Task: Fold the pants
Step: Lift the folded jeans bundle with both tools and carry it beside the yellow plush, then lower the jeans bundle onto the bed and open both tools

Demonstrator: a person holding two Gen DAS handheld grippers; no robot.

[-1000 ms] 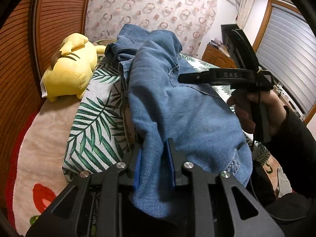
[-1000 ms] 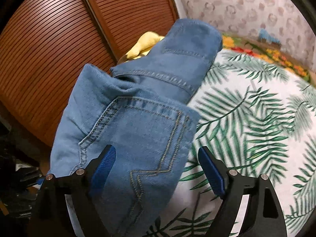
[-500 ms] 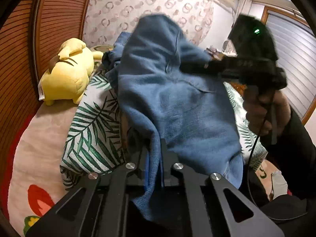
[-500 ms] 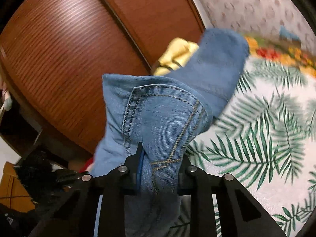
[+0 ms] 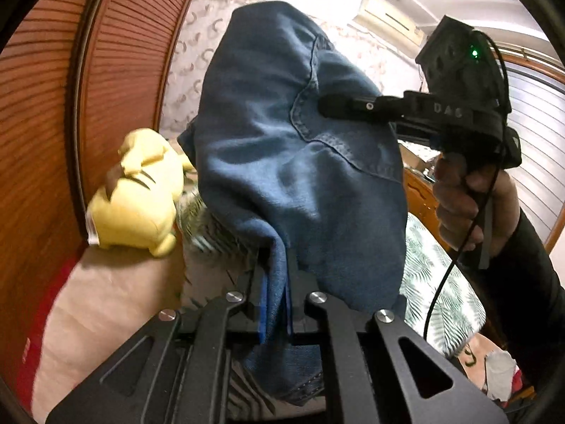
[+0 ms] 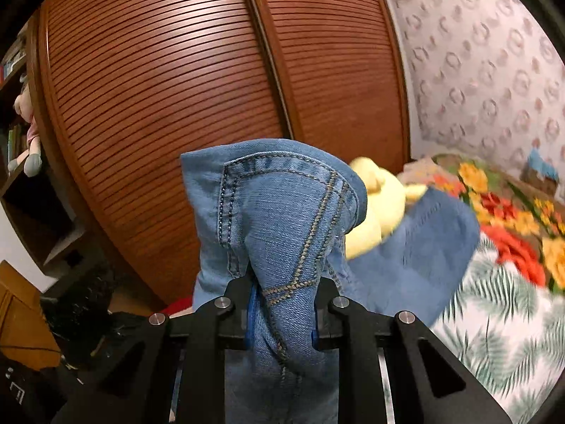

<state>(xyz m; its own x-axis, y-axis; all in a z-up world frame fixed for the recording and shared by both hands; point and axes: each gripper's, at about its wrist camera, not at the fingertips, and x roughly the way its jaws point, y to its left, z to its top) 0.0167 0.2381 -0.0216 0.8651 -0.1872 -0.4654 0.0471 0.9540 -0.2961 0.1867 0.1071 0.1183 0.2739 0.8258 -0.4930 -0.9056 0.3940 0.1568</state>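
Both grippers, left gripper [image 5: 275,296] and right gripper [image 6: 282,312], now clamp the jeans [image 5: 300,148], raised above the bed [image 5: 441,282]; folding remains unfinished

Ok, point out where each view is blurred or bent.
Left wrist view: the leaf-print bedding under the jeans smears; the louvred door bows. Right wrist view: the yellow plush and floral blanket blur; the pocket stitching stays sharp.

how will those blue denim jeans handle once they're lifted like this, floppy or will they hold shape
Probably floppy: the blue denim jeans sag in soft folds between the left gripper and the right gripper. Likely fairly heavy for cloth, since the thick stitched fabric bunches bulkily in the right gripper. Slipping seems unlikely with both clamped on.
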